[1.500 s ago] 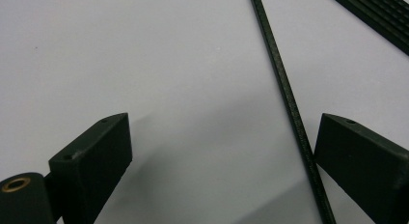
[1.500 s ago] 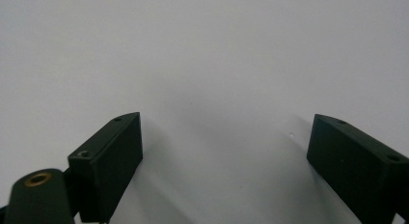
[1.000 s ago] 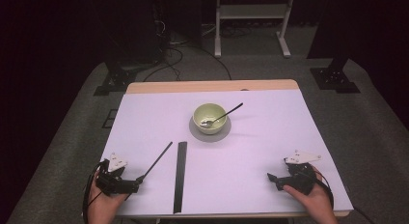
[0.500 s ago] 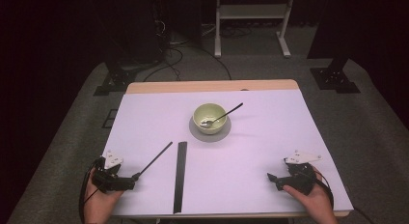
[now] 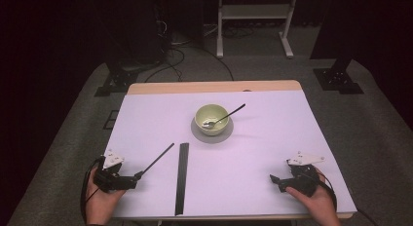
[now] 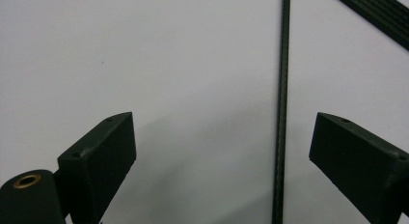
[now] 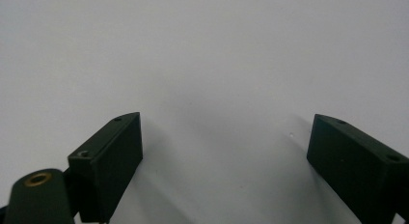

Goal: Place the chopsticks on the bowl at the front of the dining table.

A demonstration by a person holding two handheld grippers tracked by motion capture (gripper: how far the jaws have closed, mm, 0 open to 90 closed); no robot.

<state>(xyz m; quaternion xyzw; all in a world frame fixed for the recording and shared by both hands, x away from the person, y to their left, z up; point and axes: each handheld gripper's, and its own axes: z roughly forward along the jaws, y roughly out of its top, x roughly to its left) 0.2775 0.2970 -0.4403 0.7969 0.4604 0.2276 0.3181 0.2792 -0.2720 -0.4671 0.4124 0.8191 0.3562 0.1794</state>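
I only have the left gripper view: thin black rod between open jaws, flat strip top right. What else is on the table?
Observer: A pale green bowl on a grey saucer, mid-table.
Operator: Anything in it?
Observer: A spoon, with its handle leaning over the rim toward the far right.
Operator: Right gripper?
Observer: The right gripper is in the person's hand at the near right corner, jaws open over bare table.

Bright, even overhead light on the table [image 5: 272, 138], dark surroundings, soft shadows, slightly grainy close-ups.
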